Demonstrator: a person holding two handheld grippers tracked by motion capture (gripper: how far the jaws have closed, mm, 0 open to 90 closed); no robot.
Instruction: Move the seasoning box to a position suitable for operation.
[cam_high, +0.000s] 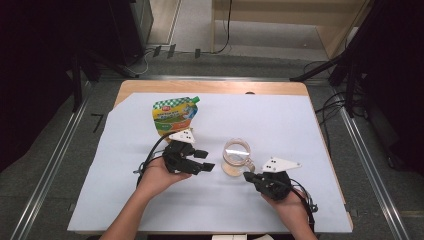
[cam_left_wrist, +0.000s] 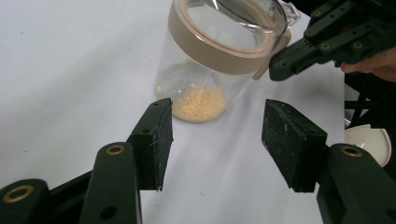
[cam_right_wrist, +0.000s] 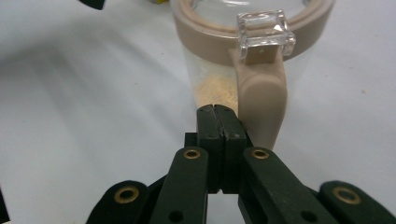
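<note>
Jar (cam_high: 236, 157): left tool (cam_high: 206, 160) open beside it; right tool (cam_high: 248, 176) closed at jar handle (cam_right_wrist: 261, 100). Steady jar before lifting lid.

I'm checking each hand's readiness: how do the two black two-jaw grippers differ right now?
The left gripper has its jaws open with nothing between them, aimed at the clear plastic jar; the right gripper has its jaws shut together. The left gripper stands off from the jar, while the right gripper's tips are at the jar's beige latch. Both point toward the jar.
</note>
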